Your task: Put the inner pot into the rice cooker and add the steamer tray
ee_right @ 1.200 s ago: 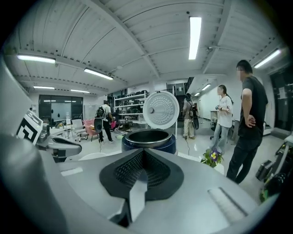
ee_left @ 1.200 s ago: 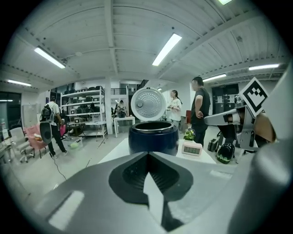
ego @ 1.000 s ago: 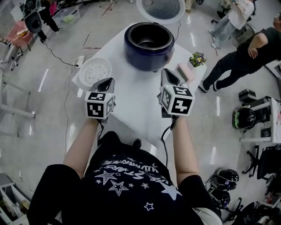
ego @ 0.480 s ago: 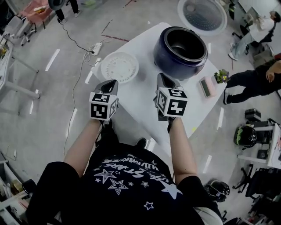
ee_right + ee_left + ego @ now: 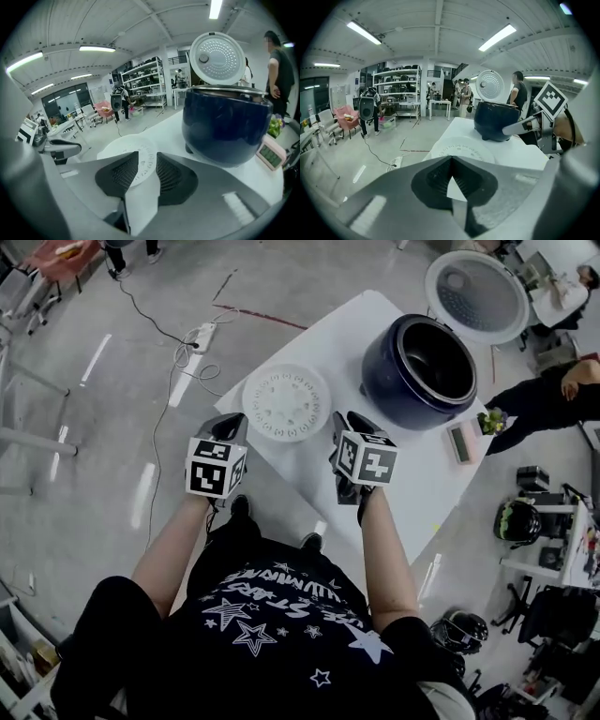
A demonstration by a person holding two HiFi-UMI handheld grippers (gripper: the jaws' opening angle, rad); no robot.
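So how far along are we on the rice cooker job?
Looks done: an inner pot seems seated in the open rice cooker. In hand: nothing; left gripper shut, right gripper open, both empty. Left: steamer tray lies on the table beside the cooker, not yet picked up.

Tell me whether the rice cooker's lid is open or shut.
Open. The lid stands swung up behind the rice cooker, its perforated underside showing, and the head view looks straight into the cooker's dark inside.
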